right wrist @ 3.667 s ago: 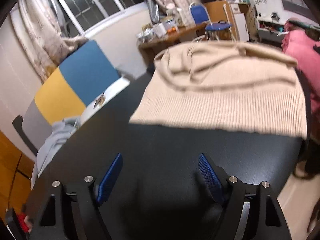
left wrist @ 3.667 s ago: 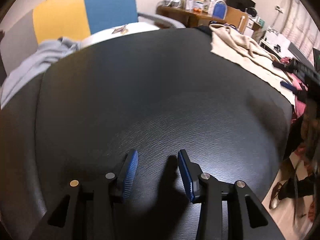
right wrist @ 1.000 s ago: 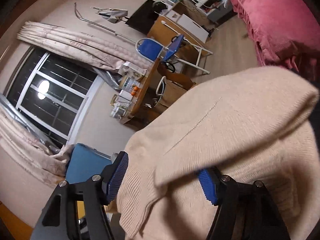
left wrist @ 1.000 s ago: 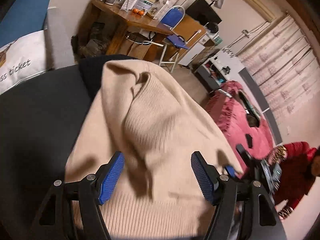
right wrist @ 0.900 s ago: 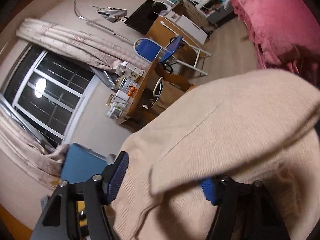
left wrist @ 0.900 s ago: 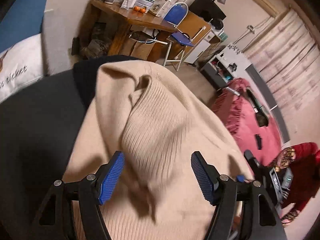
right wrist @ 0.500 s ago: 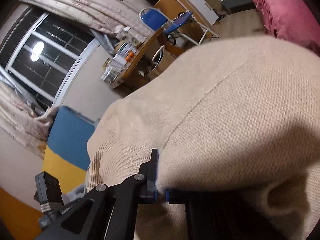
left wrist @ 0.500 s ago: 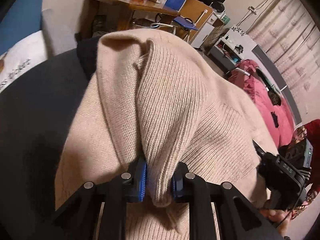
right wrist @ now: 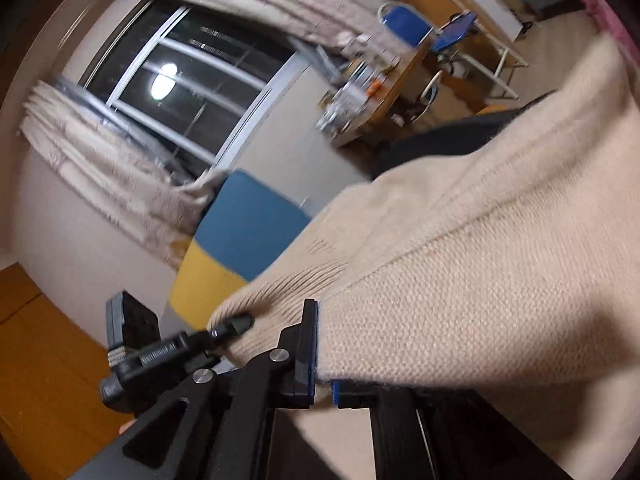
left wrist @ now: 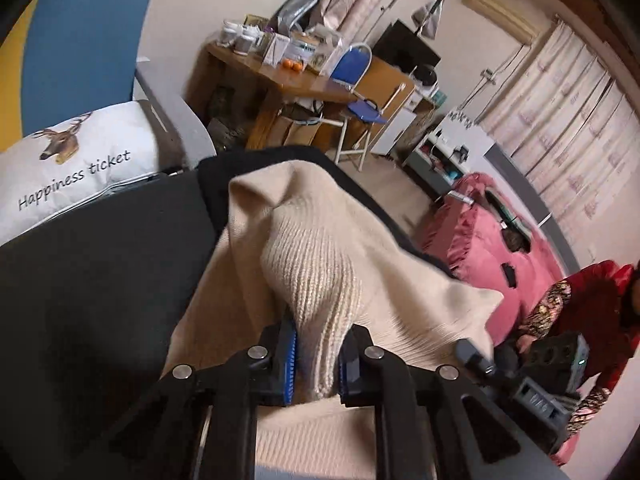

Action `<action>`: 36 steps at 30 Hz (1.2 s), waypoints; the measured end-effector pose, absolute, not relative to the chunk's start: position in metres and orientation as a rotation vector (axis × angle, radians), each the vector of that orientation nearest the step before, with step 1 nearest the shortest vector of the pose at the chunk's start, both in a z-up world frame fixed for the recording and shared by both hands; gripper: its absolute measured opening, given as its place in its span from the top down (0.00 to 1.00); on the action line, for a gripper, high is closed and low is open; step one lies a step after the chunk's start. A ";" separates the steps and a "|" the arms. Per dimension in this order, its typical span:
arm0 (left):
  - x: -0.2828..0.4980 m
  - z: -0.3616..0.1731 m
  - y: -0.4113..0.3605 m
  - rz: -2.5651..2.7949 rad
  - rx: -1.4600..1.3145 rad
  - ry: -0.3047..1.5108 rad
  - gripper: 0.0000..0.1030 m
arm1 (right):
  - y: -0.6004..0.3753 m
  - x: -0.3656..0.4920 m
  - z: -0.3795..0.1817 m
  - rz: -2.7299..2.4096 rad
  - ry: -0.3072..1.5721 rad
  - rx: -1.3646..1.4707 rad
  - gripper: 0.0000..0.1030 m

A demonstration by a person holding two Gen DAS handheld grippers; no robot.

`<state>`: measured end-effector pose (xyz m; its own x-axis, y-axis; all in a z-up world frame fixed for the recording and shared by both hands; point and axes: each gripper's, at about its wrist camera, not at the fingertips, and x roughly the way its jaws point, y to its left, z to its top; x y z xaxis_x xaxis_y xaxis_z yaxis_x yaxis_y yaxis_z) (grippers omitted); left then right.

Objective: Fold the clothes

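Observation:
A beige knit sweater [left wrist: 320, 248] lies on the black tabletop [left wrist: 100, 260], bunched up toward me. My left gripper [left wrist: 316, 356] has a ribbed fold of the sweater between its blue pads; its jaws are closing and press on the knit. In the right wrist view the sweater [right wrist: 480, 280] stretches away to the upper right, lifted off the table. My right gripper [right wrist: 322, 368] is shut on its edge. The left gripper [right wrist: 236, 326] shows there too, pinching the ribbed hem just to the left.
A white pillow [left wrist: 72, 168] with a deer print and a blue and yellow backrest [left wrist: 80, 40] lie beyond the table's far left. Behind stand a cluttered wooden desk [left wrist: 288, 76], a blue folding chair [left wrist: 356, 80] and a pink cushion [left wrist: 500, 232]. A person in red [left wrist: 592, 300] is at right.
Both grippers stood open around folds of the sweater a second ago; both have closed on the knit. The sweater is now pulled up and stretched between them.

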<state>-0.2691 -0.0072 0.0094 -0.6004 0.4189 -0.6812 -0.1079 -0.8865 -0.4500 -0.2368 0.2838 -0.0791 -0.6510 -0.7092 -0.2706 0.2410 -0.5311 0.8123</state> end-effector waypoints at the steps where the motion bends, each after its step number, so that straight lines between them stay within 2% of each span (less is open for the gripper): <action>1: -0.261 0.014 -0.012 2.523 -1.203 -0.534 0.87 | 0.275 -0.230 -0.075 -2.180 -1.024 0.802 0.94; 9: -0.197 0.021 -0.078 2.588 -1.209 -0.629 0.87 | 0.198 -0.174 -0.055 -2.054 -0.890 0.835 0.94; 13: -0.160 0.023 -0.126 2.673 -1.229 -0.609 0.86 | 0.140 -0.145 -0.048 -1.957 -0.782 0.871 0.94; 17: -0.127 0.013 -0.172 2.736 -1.344 -0.608 0.82 | 0.079 -0.121 -0.056 -1.873 -0.709 0.931 0.90; 18: -0.120 0.008 -0.182 2.747 -1.378 -0.618 0.77 | 0.067 -0.117 -0.061 -1.864 -0.696 0.961 0.88; 20: -0.102 -0.003 -0.200 2.764 -1.437 -0.654 0.76 | 0.045 -0.109 -0.071 -1.836 -0.683 1.016 0.62; 21: -0.092 -0.009 -0.208 2.771 -1.459 -0.679 0.74 | 0.034 -0.103 -0.076 -1.817 -0.681 1.041 0.35; 22: -0.081 -0.014 -0.217 2.774 -1.467 -0.712 0.72 | 0.024 -0.098 -0.082 -1.797 -0.680 1.066 0.21; 25: -0.047 -0.028 -0.236 2.768 -1.474 -0.811 0.70 | 0.017 -0.079 -0.102 -1.747 -0.667 1.144 0.09; 27: -0.024 -0.035 -0.238 2.755 -1.448 -0.816 0.68 | 0.019 -0.067 -0.114 -1.717 -0.673 1.189 0.05; 32: 0.021 -0.059 -0.215 2.669 -1.437 -0.780 0.66 | 0.060 -0.038 -0.128 -1.692 -0.686 1.272 0.00; 36: 0.046 -0.092 -0.185 2.508 -1.434 -0.940 0.65 | 0.079 -0.023 -0.113 -1.854 -0.502 1.283 0.00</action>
